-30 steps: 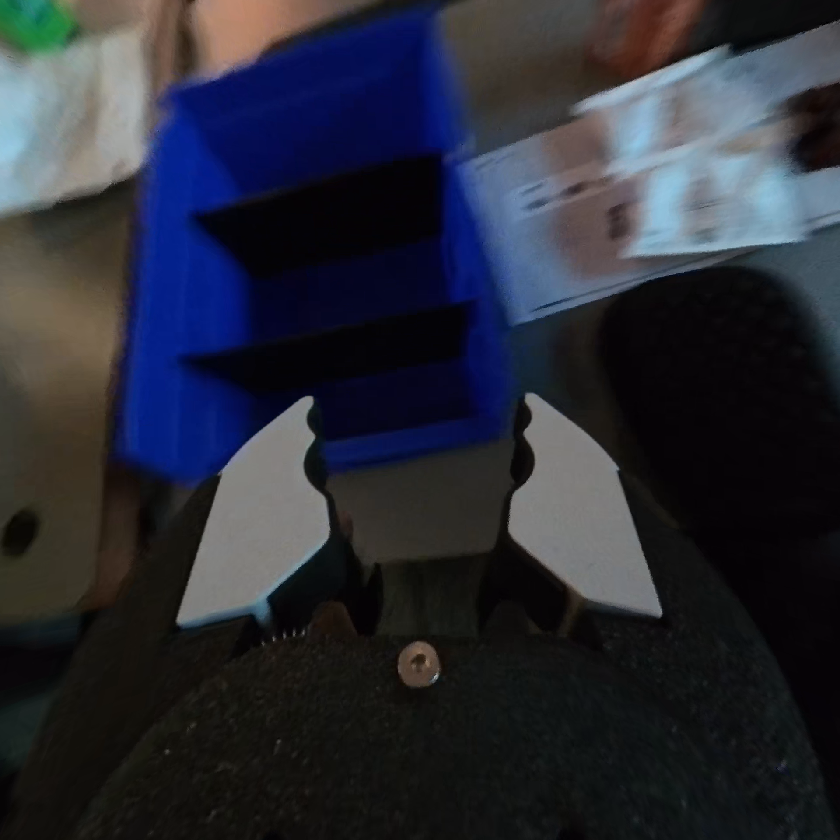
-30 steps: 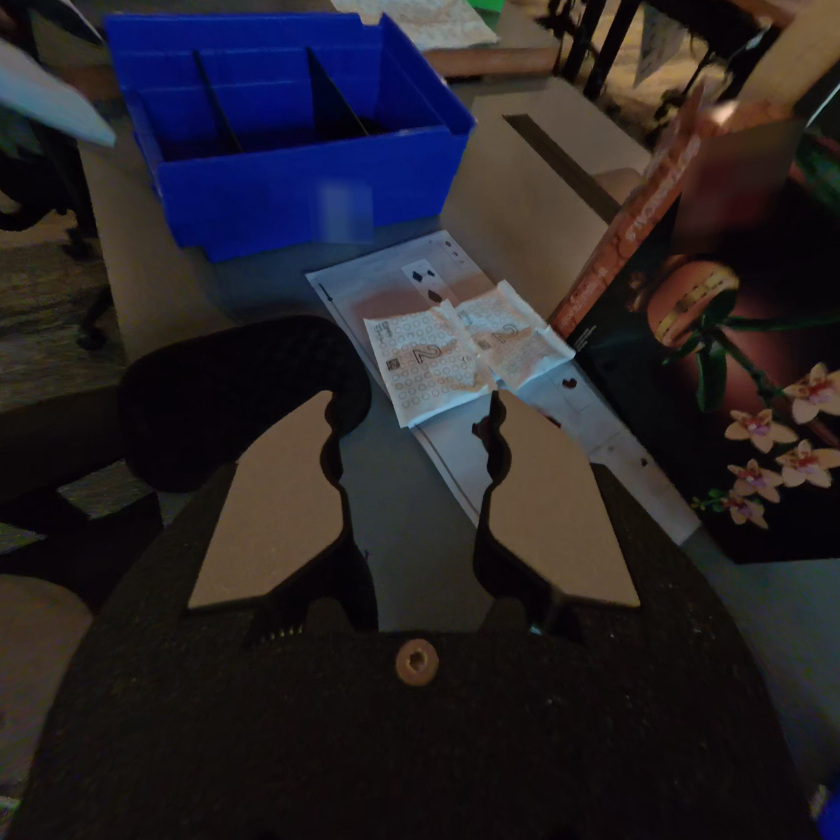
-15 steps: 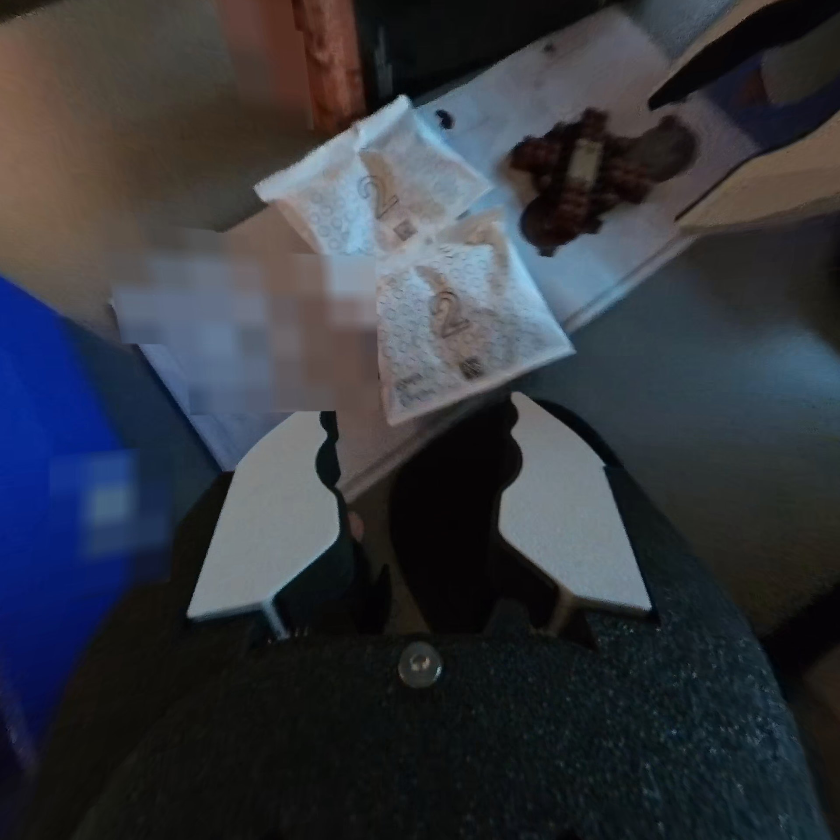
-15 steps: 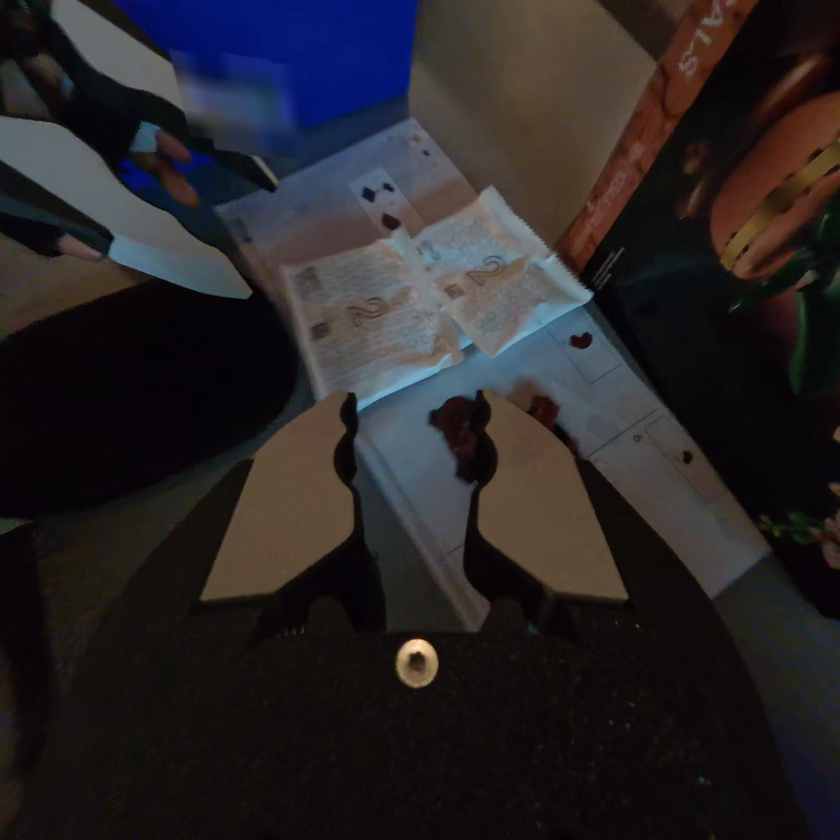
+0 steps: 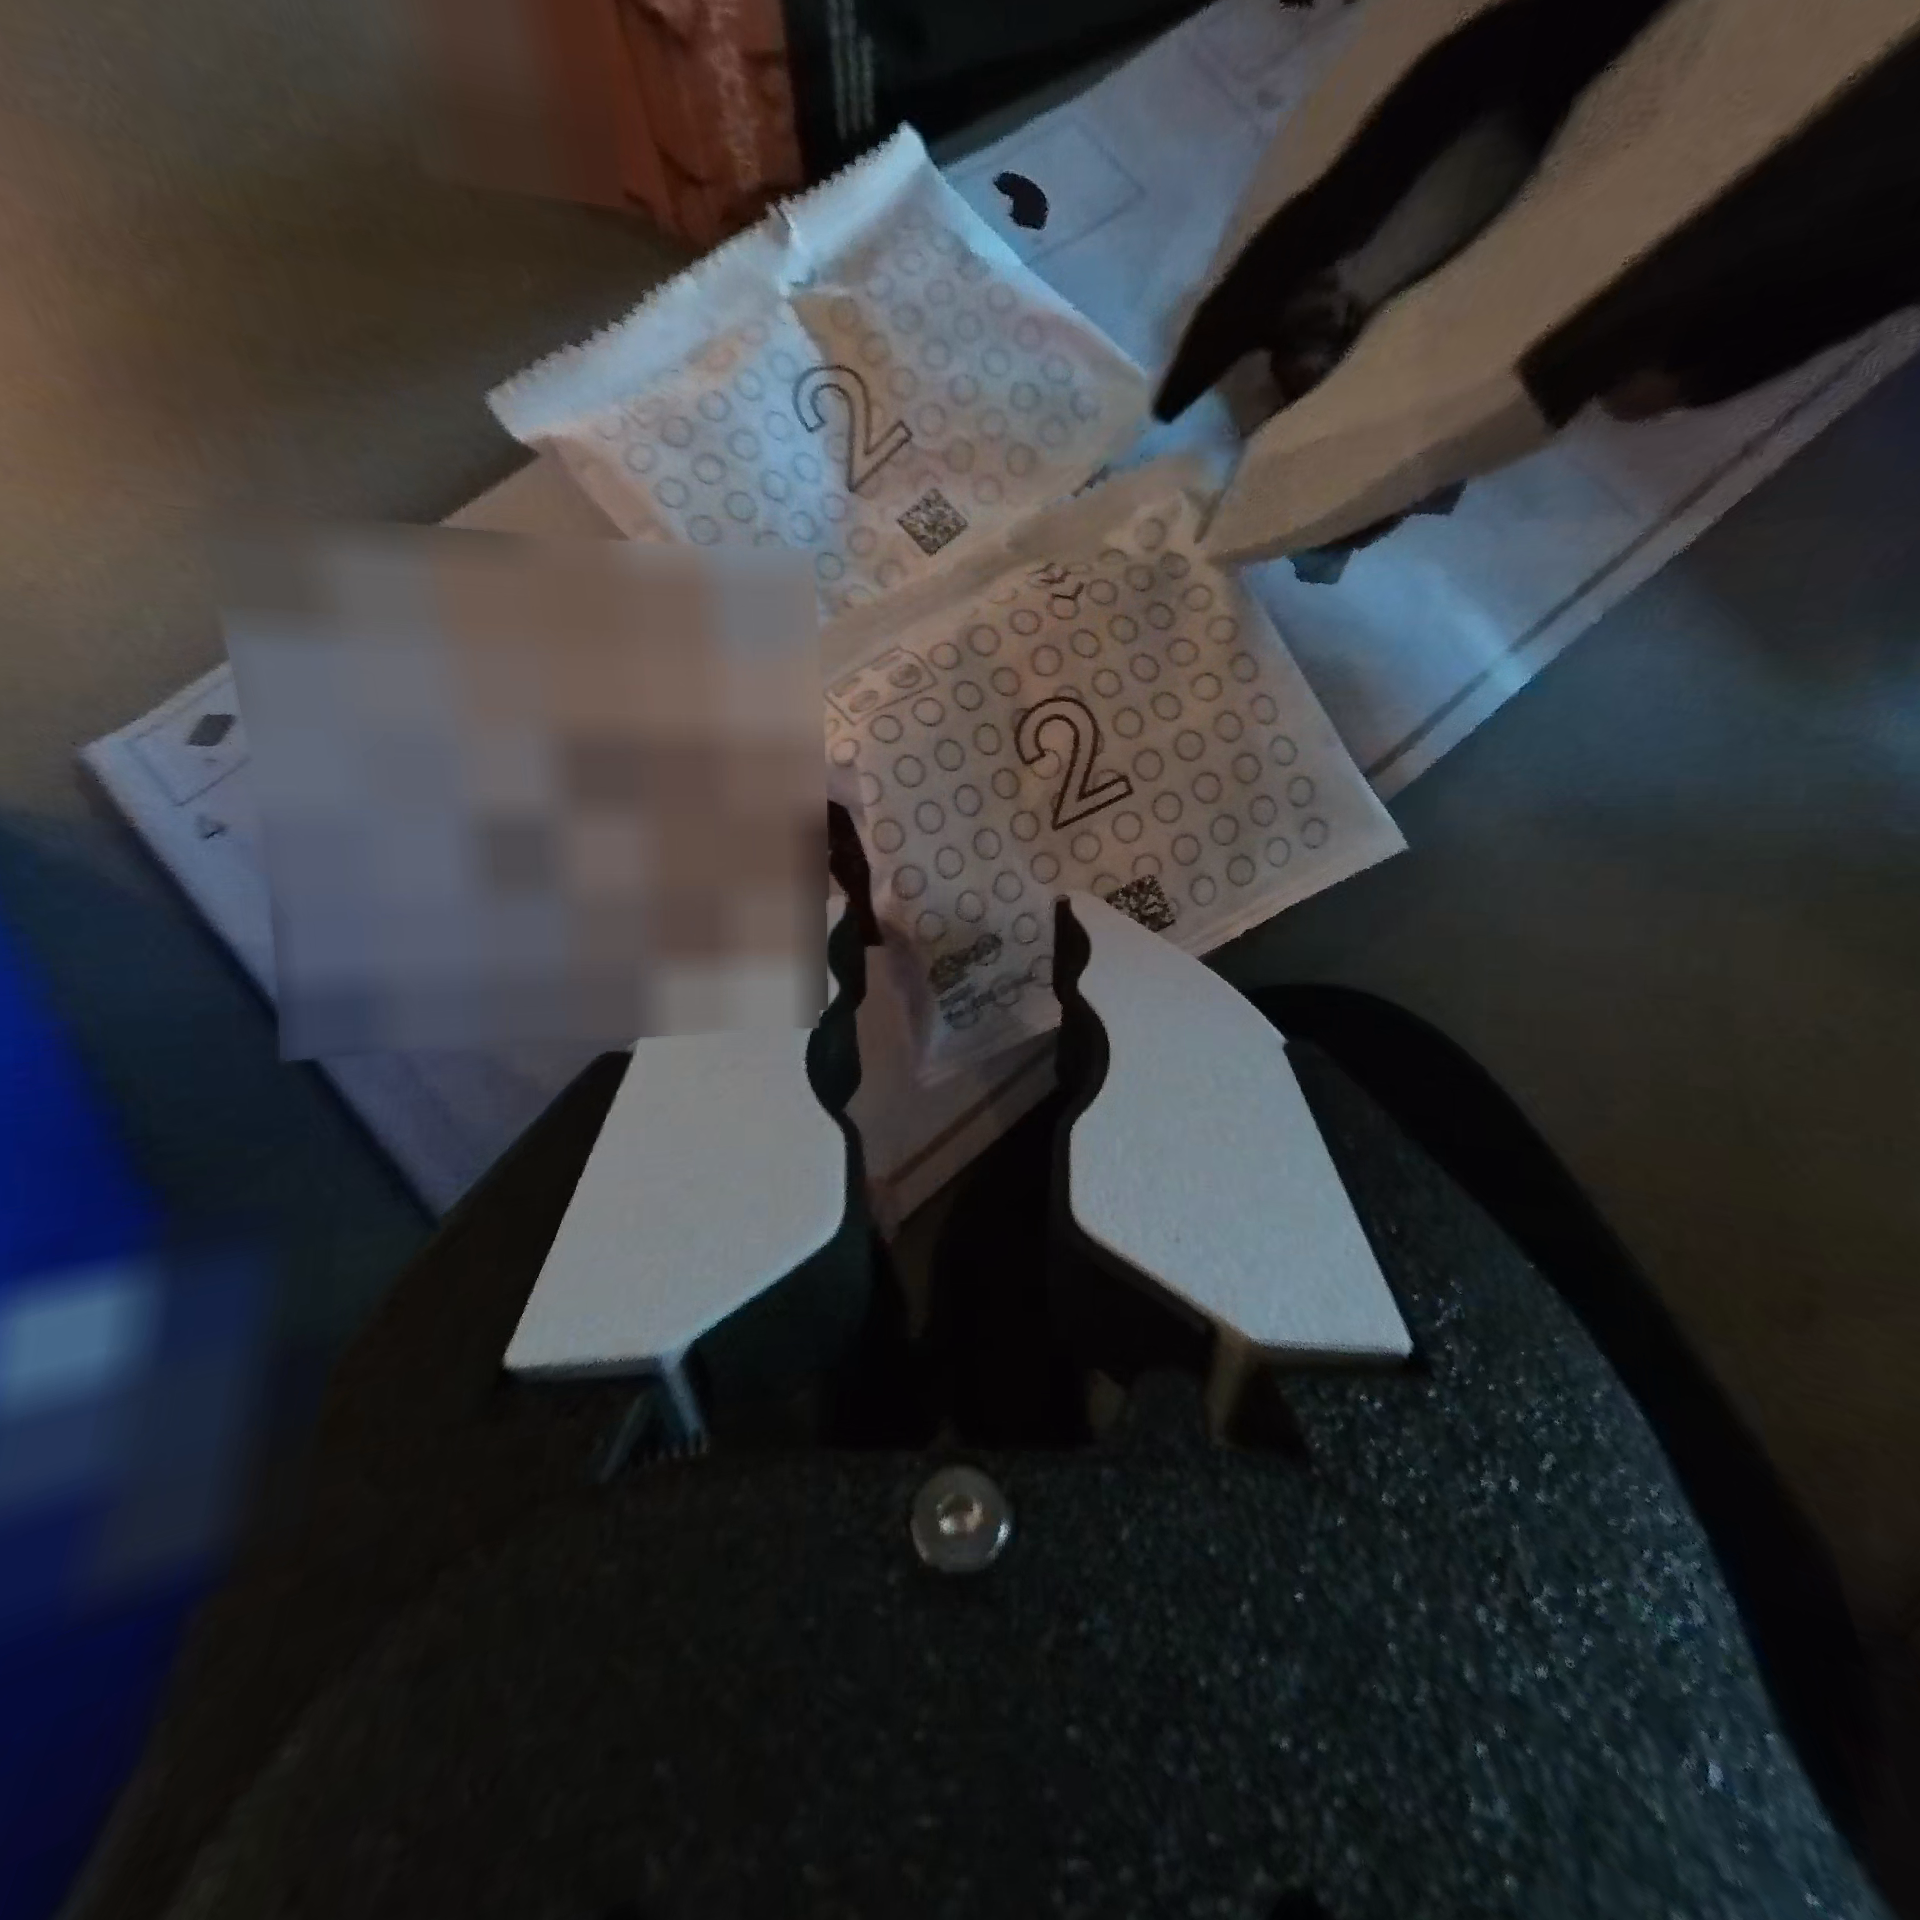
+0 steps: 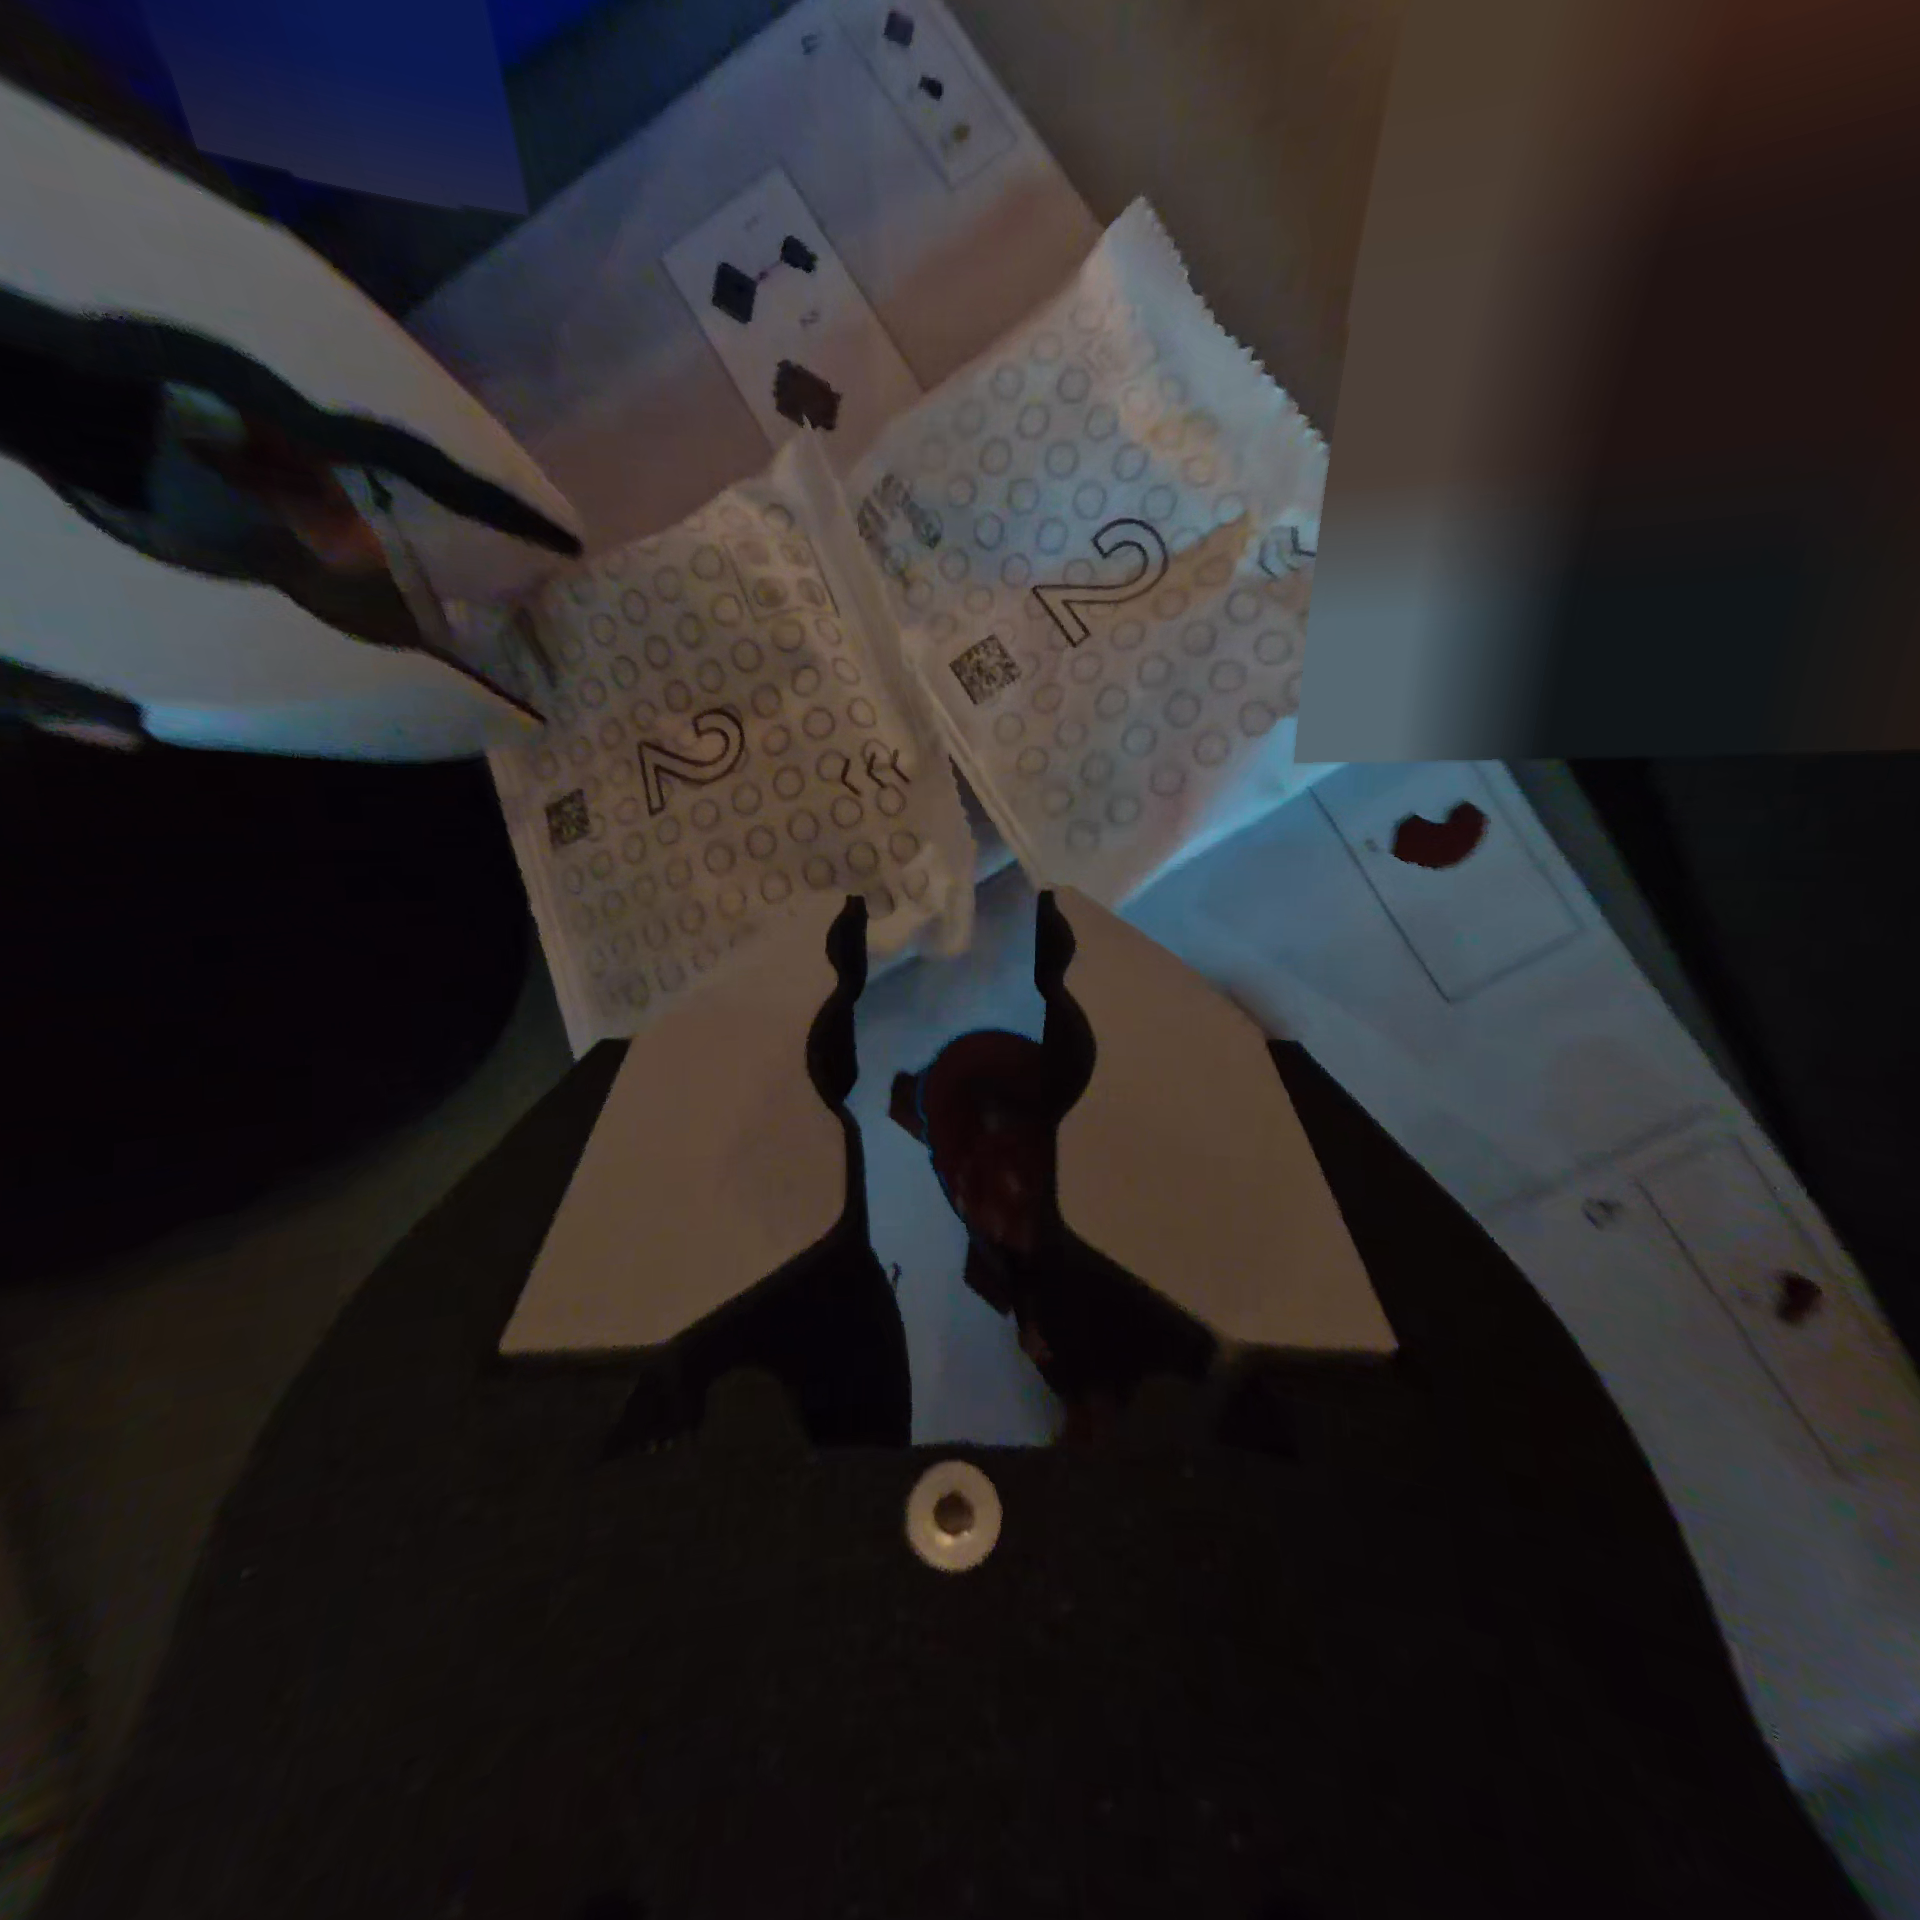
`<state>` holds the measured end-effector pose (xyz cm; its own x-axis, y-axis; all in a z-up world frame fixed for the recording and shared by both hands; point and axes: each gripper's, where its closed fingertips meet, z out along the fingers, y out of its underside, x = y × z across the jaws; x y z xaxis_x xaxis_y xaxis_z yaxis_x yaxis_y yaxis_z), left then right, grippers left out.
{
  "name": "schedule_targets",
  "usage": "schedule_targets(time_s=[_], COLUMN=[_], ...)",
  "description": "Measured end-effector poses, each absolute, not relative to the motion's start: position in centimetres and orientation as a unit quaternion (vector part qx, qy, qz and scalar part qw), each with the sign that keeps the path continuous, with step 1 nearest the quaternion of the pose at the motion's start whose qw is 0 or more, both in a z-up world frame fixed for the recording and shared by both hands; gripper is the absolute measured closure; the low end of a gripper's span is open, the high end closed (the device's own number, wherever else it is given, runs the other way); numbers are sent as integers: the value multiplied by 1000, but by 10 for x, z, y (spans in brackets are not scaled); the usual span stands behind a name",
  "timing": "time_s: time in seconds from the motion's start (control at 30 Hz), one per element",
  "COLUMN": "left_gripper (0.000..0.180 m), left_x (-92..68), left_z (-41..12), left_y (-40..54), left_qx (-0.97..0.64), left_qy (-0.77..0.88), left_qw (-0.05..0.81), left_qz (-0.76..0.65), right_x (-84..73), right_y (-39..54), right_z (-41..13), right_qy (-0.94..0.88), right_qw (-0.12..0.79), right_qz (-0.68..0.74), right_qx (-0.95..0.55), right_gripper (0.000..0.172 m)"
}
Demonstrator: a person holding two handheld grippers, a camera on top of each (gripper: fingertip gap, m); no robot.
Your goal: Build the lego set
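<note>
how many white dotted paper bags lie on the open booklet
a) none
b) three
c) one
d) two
d: two white bags, one nearer and one farther, lie side by side on the booklet, with no third in either view.

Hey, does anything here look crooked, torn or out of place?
Mildly. The two white paper bags printed with circles lie askew on the white instruction sheet, edges overlapping, covering part of it. The farther bag's top edge looks creased or torn. Dark reddish-brown pieces sit loose on the sheet.
</note>
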<state>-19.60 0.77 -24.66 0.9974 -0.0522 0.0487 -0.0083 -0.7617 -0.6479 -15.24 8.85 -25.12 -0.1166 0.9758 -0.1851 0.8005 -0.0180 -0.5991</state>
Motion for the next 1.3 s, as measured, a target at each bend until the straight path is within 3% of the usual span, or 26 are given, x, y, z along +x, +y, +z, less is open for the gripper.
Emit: schedule_targets(time_s=[0.1, 0.27, 0.43, 0.63, 0.77, 0.9, 1.1, 1.2, 1.3], left_gripper=[146, 149, 141, 142, 143, 141, 148, 169, 172], left_x=[-193, -193, -194, -202, -181, -161, -143, -134, -132], left_z=[-250, -256, -246, -171, -142, -172, -190, -202, -201], left_y=[8, 14, 11, 7, 8, 12, 14, 10, 10], left_qx=[-940, -940, -934, -896, -875, -902, -906, -908, -907], left_qy=[22, 22, 17, 57, 144, 206, 241, 262, 251], left_qw=[337, 338, 353, 440, 461, 378, 348, 324, 336], left_qz=[-33, -46, -47, 16, 26, -15, -35, -32, -47], right_x=[-155, -156, -159, -146, -139, -136, -130, -129, -127], right_y=[85, 85, 78, 50, 38, 35, 27, 25, 25], right_z=[-254, -258, -218, -157, -167, -165, -160, -163, -161], right_qy=[-686, -698, -725, -782, -799, -794, -781, -787, -779], right_qw=[117, 116, 223, 401, 397, 399, 412, 417, 389], right_qz=[306, 306, 361, 351, 343, 355, 382, 369, 398], right_qx=[-650, -637, -542, -324, -293, -290, -271, -265, -290], right_gripper=[146, 168, 172, 172, 172, 172, 172, 172, 169])
